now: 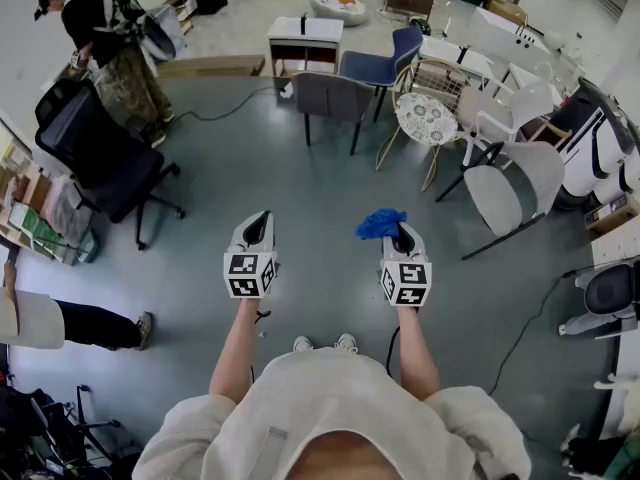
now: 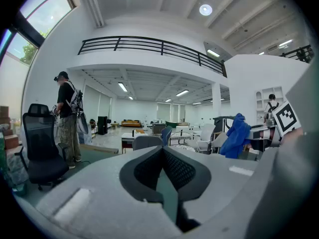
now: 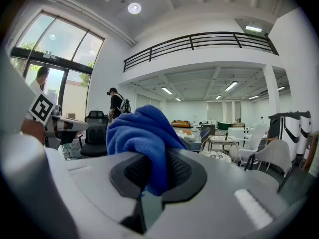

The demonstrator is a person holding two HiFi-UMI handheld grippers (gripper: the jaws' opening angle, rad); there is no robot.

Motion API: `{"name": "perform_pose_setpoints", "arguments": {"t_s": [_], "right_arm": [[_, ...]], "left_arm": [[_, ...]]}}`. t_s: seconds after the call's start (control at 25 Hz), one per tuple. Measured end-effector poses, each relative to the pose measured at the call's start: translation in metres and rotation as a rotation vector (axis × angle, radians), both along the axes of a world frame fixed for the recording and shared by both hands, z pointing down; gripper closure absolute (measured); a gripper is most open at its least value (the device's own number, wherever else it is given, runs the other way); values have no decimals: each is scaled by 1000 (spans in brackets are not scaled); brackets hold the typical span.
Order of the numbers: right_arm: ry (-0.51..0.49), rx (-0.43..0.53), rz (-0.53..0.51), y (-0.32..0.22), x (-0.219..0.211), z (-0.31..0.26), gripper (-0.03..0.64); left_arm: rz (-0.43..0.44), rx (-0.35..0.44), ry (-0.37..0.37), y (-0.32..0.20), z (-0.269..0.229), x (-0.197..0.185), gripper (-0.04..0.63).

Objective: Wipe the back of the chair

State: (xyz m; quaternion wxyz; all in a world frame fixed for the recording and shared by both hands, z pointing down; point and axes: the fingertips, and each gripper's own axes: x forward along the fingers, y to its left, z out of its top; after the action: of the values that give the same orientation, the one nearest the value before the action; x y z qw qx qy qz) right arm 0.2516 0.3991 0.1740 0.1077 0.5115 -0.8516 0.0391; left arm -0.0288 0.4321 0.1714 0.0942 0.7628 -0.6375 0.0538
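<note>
Far to the left of the grey chair [image 1: 330,96], a black office chair [image 1: 95,153] stands beside a person [image 1: 105,43]. Nearer the wearer, and just left of the grey chair's line, the left gripper [image 1: 256,228] is held out over bare floor [image 1: 320,198]. Its claw is pressed together with nothing between the pads.

The grey chair stands straight ahead, well apart from both grippers. It looks the likeliest target, though the task sentence does not say which chair is meant. Just right of its line, the right gripper [image 1: 400,236] pinches a bunched blue microfibre cloth [image 1: 381,223], which bulges up and forward past the jaw tips. Behind the grey chair to its right sits a blue chair [image 1: 385,63], and further right is a cluster of white chairs [image 1: 520,173].

The step in hand seems to be the approach, with no wiping begun:
- **Getting close:** Walk up until the backrest is within easy reach.
- **Steadying:** Brace the top edge with the empty left gripper if the chair wants to slide.
- **Contact:** Meet the surface with the soft bulge of cloth, not the hard jaw tips.
- **Strokes:** Make overlapping passes from top to bottom, with the pinch firm so the cloth cannot drag free.

The grey chair's backrest faces the wearer and its seat points away. The backrest stands upright, with its long axis running side to side across the head view, so strokes should follow that line.
</note>
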Motion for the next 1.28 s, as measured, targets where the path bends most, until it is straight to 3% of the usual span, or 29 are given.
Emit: {"name": "perform_pose_setpoints", "arguments": {"t_s": [1.28], "right_arm": [[40, -22, 39, -31, -64, 21, 574]], "left_arm": [[112, -28, 40, -47, 38, -49, 591]]}}
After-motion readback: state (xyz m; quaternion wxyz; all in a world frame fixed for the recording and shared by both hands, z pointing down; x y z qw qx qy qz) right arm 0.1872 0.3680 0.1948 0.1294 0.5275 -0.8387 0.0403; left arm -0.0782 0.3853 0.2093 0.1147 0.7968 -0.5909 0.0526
